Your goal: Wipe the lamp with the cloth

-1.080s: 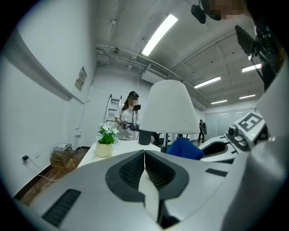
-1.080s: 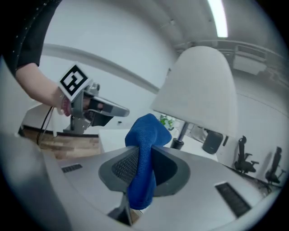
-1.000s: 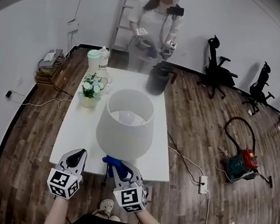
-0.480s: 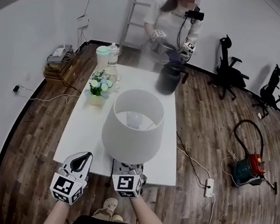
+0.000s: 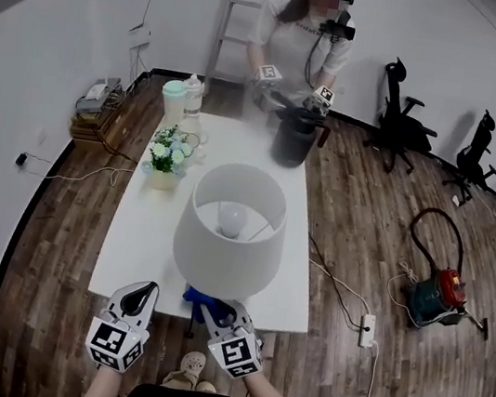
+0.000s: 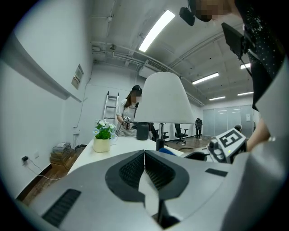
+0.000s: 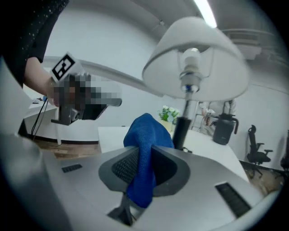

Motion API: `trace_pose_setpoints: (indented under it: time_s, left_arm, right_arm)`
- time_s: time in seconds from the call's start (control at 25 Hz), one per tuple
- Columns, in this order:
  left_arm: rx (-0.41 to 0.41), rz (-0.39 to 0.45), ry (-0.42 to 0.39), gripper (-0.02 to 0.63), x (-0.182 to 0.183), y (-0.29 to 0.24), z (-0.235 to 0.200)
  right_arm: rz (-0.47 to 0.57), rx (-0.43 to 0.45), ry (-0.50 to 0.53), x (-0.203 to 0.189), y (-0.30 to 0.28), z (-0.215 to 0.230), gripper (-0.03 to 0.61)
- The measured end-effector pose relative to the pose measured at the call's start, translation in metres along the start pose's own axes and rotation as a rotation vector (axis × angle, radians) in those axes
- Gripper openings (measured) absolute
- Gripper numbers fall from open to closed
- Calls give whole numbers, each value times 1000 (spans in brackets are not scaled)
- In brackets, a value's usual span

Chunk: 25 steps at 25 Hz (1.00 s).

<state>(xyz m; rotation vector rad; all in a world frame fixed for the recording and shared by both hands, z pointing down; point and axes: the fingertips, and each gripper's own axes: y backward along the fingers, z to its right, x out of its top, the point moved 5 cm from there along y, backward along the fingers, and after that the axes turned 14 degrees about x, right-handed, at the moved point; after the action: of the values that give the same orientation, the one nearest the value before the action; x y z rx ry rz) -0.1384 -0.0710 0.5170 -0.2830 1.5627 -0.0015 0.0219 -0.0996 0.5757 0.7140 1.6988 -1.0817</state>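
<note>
A white table lamp with a wide shade [image 5: 228, 232] stands near the front edge of the white table [image 5: 137, 240]. In the right gripper view its shade [image 7: 196, 63], bulb and dark stem [image 7: 181, 131] rise just ahead. My right gripper [image 5: 213, 313] is shut on a blue cloth [image 7: 143, 155], whose bunched top [image 5: 202, 301] sits under the shade's near rim. My left gripper [image 5: 143, 296] hangs at the table's front edge, left of the lamp, jaws shut with nothing between them [image 6: 144, 164].
A potted flower plant [image 5: 164, 158], two bottles [image 5: 181, 102] and a black kettle [image 5: 292, 138] stand on the far half of the table. A person with grippers stands behind it. A ladder, office chairs, a red vacuum [image 5: 435, 292] and floor cables surround the table.
The right gripper with the blue cloth drew back down from the shade's lower rim, and the cloth shows again below the shade. The left gripper stayed about where it was.
</note>
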Motion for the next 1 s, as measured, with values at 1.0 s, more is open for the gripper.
trace_pose_setpoints:
  time_s: [1.0]
  left_arm:
    - [-135,-53,-39,12,-6,-34,17]
  right_arm:
    - [432,193,-413,-13,61,145,75]
